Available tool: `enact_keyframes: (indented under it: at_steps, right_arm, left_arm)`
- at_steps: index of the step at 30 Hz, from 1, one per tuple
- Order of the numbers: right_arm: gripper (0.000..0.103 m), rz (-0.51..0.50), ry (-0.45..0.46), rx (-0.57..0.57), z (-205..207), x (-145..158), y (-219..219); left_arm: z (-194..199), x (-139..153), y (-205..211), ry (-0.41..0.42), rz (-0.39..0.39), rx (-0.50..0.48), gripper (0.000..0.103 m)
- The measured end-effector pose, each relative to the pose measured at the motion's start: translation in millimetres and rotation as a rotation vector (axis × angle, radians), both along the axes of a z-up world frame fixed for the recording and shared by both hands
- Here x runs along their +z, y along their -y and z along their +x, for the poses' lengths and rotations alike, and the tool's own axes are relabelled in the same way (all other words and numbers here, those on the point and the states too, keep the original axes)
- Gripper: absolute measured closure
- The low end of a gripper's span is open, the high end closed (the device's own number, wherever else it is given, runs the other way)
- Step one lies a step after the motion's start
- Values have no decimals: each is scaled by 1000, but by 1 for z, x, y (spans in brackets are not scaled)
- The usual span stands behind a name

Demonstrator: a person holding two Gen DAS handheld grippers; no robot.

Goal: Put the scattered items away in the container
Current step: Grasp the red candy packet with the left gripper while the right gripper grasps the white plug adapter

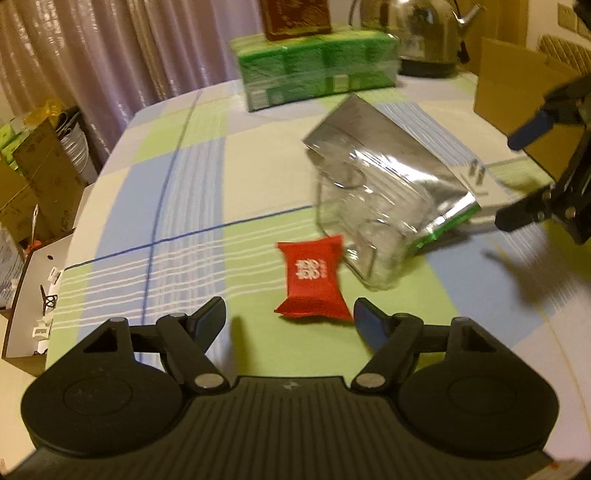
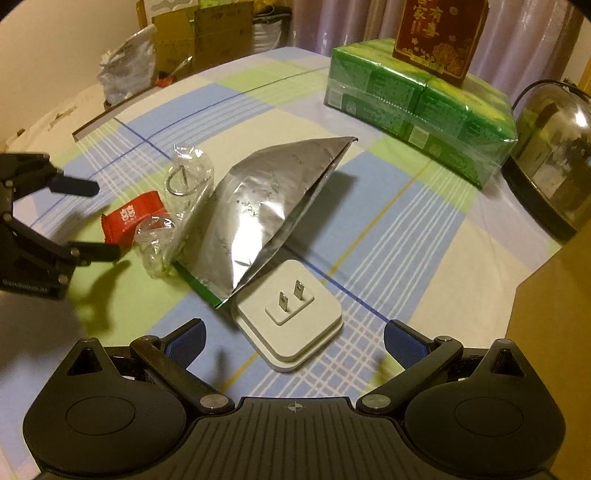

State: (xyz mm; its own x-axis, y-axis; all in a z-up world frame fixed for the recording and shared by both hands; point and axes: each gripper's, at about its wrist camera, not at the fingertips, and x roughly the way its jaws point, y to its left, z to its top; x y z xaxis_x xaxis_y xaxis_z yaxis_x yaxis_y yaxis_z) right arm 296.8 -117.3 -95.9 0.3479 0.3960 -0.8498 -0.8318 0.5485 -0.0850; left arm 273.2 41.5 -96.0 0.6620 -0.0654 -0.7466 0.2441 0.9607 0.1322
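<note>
Left wrist view looks down over a worktop [image 1: 177,192] covered in a blue, green and cream checked cloth. The left gripper [image 1: 290,317] hangs just above a red candy packet [image 1: 312,280], its fingers [image 1: 210,317] standing partly apart either side of the packet's near end, not pressing on it and holding nothing. Just beyond the packet on the right lies a crumpled clear plastic wrapper [image 1: 364,218], touching a silver foil pouch [image 1: 380,155] whose mouth gapes open. A white plug adapter [image 2: 290,314] lies prongs up at the pouch's near corner, touching it. In the right wrist view the right gripper [image 2: 293,341] hovers over that adapter, its fingers [image 2: 184,341] spread wide to either side, clear of it and empty. Far across the worktop sits a wrapped green pack of tissues [image 2: 424,99] with a dark red gift box [image 2: 439,33] on top, and a steel kettle [image 2: 554,155] stands to its right. A brown cardboard box [image 1: 517,92] stands at the right edge in the left wrist view.
</note>
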Motion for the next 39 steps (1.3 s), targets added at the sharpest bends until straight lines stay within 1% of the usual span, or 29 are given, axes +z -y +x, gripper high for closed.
enact_keyframes:
  at_steps: [1,4,7,10,13,15,18,19,20,21,22,23,25,28,31,35,39]
  right_arm:
    - [3,-5,3,6,1,-1,-1]
    - [15,-32,10,26,5,-4,-3]
    - [18,-50,10,21,13,-7,-3]
    - [19,-59,8,53,18,-9,-5]
    - [19,-89,11,156,17,-15,-13]
    - [19,-110,16,207,15,-18,-17]
    - [19,-111,2,227,18,-22,-21]
    - [19,-103,-5,231,20,-23,-22]
    - [20,-97,-15,235,21,-24,-22]
    - [23,-90,-28,236,22,-25,-23]
    - [30,-81,-41,228,24,-24,-23]
    - [33,-72,-55,211,26,-24,-22]
    - [36,-77,-60,180,27,-23,-22]
    - [36,-92,-81,130,22,-20,-17]
    - [40,-81,-112,49,12,-14,-7]
    - [40,-47,-139,-1,-17,-3,10]
    - [40,1,-171,-55,-52,6,28]
  left_arm:
    - [1,1,-1,3,-3,-5,30]
    - [5,1,2,8,12,-33,30]
    - [11,-3,7,3,22,-52,36]
    - [17,-6,10,-1,29,-64,44]
    - [20,-7,10,-1,17,-67,55]
    - [22,-6,9,-3,14,-74,57]
    - [25,-6,8,-7,6,-86,65]
    - [26,-6,7,-7,6,-88,72]
    - [27,-6,6,-7,5,-88,76]
    - [27,-6,6,-7,3,-86,76]
    - [27,-6,6,-8,0,-86,76]
    - [27,-6,6,-8,-3,-87,77]
    - [26,-6,5,-11,-6,-91,77]
    - [22,-5,3,-19,-8,-96,77]
    - [12,-4,2,-31,-7,-98,78]
    - [-10,-1,7,-52,-13,-104,78]
    - [-41,3,17,-74,-23,-136,78]
